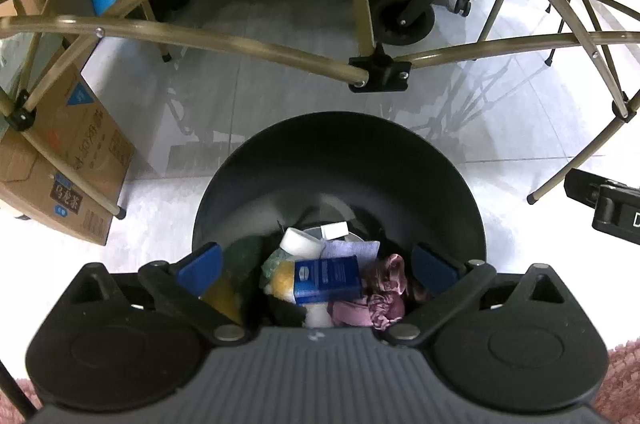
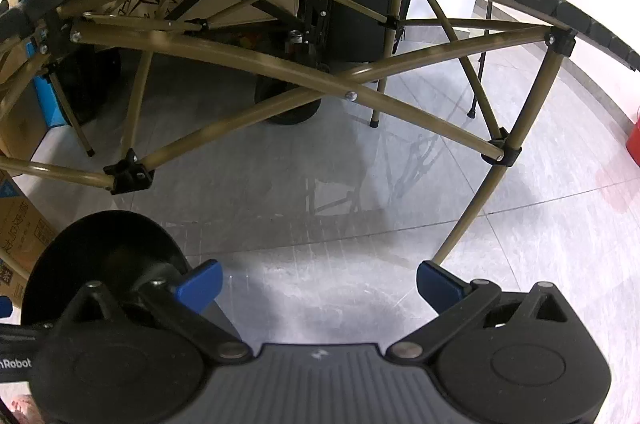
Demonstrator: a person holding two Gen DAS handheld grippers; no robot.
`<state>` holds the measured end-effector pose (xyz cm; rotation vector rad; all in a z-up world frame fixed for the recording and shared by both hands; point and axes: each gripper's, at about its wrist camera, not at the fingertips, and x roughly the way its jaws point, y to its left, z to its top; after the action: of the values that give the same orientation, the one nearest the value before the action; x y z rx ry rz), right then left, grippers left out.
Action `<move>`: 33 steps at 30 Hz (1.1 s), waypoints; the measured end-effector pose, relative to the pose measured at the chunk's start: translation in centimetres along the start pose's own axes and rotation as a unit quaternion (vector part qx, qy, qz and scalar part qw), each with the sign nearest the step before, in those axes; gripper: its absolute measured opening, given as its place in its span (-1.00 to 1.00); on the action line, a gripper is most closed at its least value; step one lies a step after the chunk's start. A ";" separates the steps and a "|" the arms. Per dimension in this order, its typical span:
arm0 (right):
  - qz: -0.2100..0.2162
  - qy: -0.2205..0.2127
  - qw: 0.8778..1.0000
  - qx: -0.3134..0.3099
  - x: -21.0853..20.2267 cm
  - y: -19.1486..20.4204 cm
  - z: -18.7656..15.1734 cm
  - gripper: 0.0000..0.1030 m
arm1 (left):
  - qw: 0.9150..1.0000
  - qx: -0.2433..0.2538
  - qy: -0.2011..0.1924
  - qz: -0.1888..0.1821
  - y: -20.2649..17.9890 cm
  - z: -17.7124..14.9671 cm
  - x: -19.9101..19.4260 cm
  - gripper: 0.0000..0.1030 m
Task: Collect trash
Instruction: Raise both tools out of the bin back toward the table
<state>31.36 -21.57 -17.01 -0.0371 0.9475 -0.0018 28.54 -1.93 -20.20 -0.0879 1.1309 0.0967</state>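
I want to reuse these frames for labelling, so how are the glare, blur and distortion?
Left wrist view: fisheye bends the table frame, floor glares white, bin contents dim but sharp. Right wrist view: same bending, glossy floor mirrors the frame.

Black bin (image 1: 340, 160), blue box (image 1: 326, 278), mauve cloth (image 1: 384, 300), olive-tan table frame (image 1: 200, 40), blue-padded tongs (image 1: 318, 266).

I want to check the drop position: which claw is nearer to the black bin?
Left. The left claw hangs open directly over the black bin, above the trash inside. The right claw is open over bare floor, with the bin off to its left.
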 end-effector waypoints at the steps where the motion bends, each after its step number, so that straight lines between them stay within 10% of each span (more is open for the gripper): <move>1: 0.000 0.000 1.000 0.000 0.0 0.0 0.0 1.00 | 1.000 0.000 0.001 0.000 0.0 0.0 0.0 1.00; 33: 0.009 -0.007 1.000 0.003 0.9 0.3 -0.6 1.00 | 0.999 0.020 -0.020 0.023 -1.0 0.1 -0.1 1.00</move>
<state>31.42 -21.32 -18.07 -0.0230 0.9332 0.0118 28.67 -2.88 -20.03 -0.0255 1.0945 0.1160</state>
